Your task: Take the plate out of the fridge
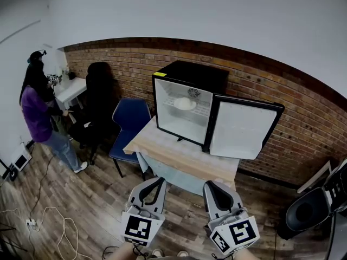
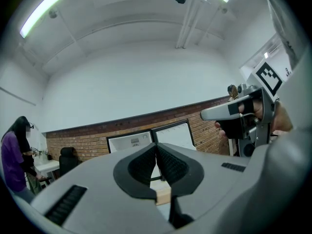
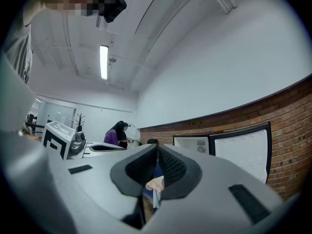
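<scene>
From where I stand the job has barely begun. The small black fridge (image 1: 196,69) sits on the wooden tabletop (image 1: 187,157) against the brick wall (image 1: 271,85), and its door (image 1: 241,130) is already swung wide to the right, so that part needs no more work. Inside, the white plate (image 1: 185,104) lies flat on the upper wire shelf, towards the back, with nothing touching it.

The person holds both tools low, on the near side of the tabletop and well apart from the fridge. The left tool (image 1: 157,180) has its jaws pressed together with nothing between them; looking along it, only the tabletop's edge and the open fridge show beyond the tips. The right tool (image 1: 212,184) is likewise closed and empty, its pads meeting at the tips. Both point roughly towards the fridge mouth.

So what I judge done: the door is open and the plate is in plain reach. What is left is nearly everything else: stepping closer, opening one tool, reaching over the tabletop into the fridge, taking the plate by its rim and drawing it out level past the door frame.

Off to the left a person in purple (image 1: 37,110) stands at another desk, and a blue chair (image 1: 130,119) is tucked beside the tabletop; neither is in the way
</scene>
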`<state>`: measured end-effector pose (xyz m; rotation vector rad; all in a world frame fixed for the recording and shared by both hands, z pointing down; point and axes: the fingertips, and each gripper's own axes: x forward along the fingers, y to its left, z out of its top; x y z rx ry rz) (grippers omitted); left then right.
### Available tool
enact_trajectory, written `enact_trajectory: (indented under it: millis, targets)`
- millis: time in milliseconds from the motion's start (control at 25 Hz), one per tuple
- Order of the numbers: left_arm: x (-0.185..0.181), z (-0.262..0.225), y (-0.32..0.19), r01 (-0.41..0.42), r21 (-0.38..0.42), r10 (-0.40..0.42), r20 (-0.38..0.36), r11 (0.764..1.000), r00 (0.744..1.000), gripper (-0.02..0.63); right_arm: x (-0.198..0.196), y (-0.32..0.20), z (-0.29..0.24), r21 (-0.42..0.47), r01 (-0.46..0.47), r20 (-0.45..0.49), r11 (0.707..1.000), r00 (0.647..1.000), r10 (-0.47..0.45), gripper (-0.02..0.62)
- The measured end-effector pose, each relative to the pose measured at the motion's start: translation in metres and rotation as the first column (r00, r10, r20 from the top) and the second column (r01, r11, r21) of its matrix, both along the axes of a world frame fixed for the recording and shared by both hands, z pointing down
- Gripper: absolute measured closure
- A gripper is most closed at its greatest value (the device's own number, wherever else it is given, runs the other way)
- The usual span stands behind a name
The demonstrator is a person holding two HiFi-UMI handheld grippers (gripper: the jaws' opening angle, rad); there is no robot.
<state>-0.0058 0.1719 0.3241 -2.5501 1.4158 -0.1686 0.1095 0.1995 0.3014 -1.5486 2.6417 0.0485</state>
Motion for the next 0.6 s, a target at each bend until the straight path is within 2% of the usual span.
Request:
enact_trajectory:
  millis: [600]
  targets:
    - [0.023,0.009,-0.013,0.068,-0.007,-0.068,0.012,0.998,0.998,0.588,0.027,-0.021,0.01,0.006,0.053,0.014,0.999,0.998,-0.053,0.561]
